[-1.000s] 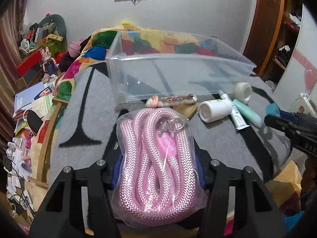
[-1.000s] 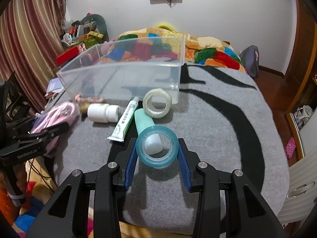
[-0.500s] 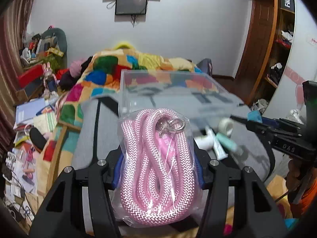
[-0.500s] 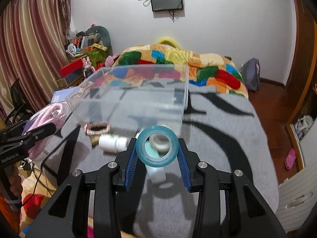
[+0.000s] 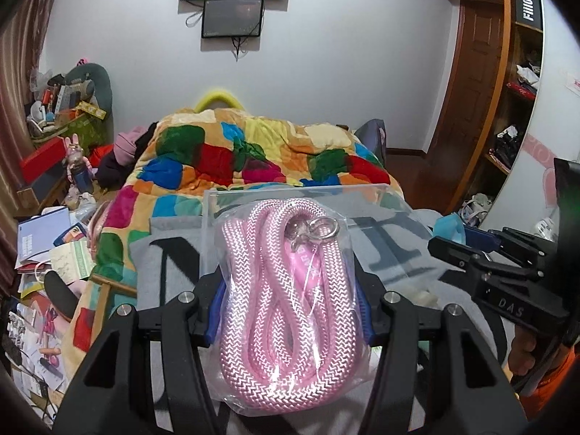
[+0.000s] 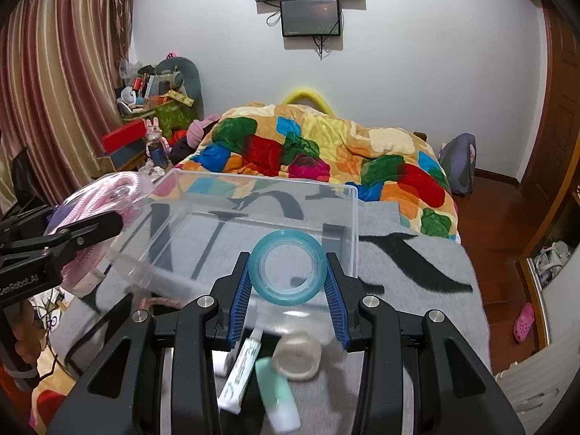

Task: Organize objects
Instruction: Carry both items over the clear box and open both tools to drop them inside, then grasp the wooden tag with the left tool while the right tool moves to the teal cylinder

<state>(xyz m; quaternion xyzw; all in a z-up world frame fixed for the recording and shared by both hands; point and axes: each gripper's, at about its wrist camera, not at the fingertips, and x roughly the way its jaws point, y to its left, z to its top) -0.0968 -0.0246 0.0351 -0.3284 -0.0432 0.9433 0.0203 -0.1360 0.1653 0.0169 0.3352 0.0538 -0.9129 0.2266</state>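
White tube point(image 6: 240, 377) beneath the right gripper point(image 6: 288, 291), right view only

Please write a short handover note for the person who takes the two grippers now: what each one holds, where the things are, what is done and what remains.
Left gripper: shut on the bagged pink rope, raised near the clear bin.
Right gripper: shut on the blue tape ring, at the bin's near wall.
Nothing visible in the bin yet.
On the grey blanket: white tube, green tube, clear tape roll.
Left: drop both items in, then the rest.
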